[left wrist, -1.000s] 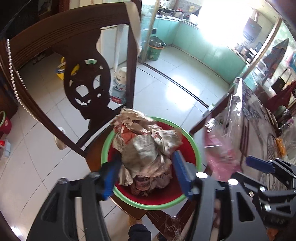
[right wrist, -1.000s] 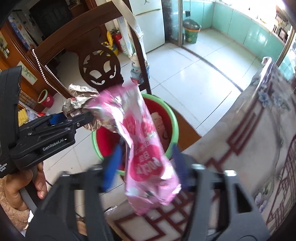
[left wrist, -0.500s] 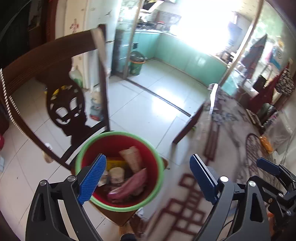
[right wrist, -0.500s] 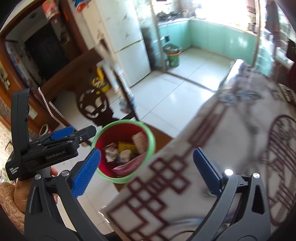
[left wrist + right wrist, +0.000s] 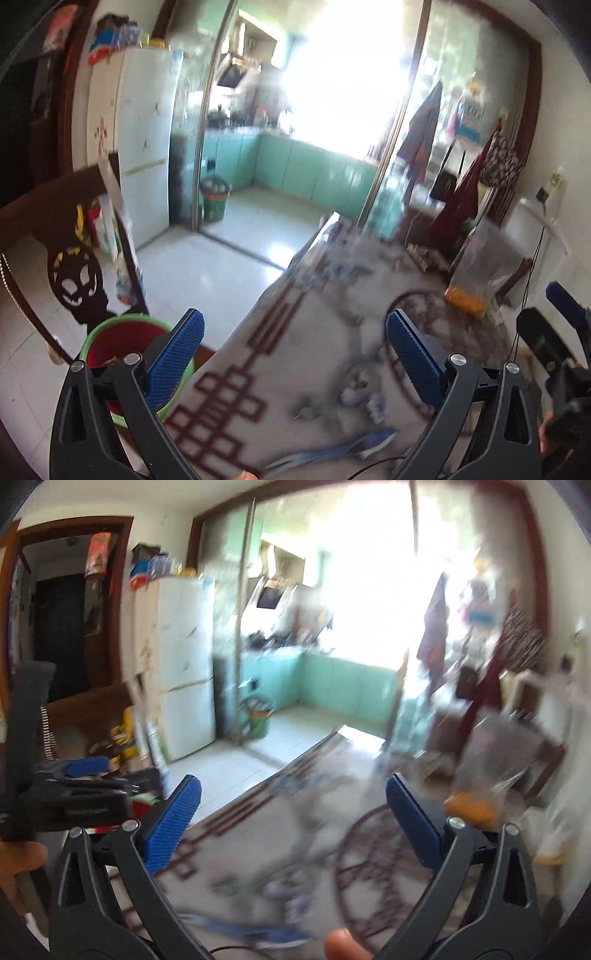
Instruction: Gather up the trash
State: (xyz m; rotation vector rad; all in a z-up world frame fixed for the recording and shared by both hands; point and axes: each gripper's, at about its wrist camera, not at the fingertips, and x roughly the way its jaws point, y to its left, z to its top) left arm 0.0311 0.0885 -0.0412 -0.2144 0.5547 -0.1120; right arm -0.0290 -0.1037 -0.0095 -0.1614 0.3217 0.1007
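Over the near end of the patterned tablecloth (image 5: 317,354), both sets of tongs stand wide and empty: the left gripper (image 5: 295,354) has just been opening, with nothing between its blue pads, and the right gripper (image 5: 293,821) likewise gapes over bare cloth. The trash so far sits in the red basin with a green rim (image 5: 122,332), which rests on a dark carved wooden chair (image 5: 70,273) just beside the table's left edge, partly hidden behind the left tong's finger. What seems left to gather is a clear plastic bag with something orange in its bottom (image 5: 476,269), standing near the far right corner of the table; whether it is rubbish I cannot tell. Both views are badly smeared, so a hasty reach could miss the limp bag or knock it off the far edge, and a slack film may slip from the pads. A thin black cable (image 5: 524,317) hangs near the bag and could snag. The basin perches close to the seat's edge; a careless nudge might tip it.
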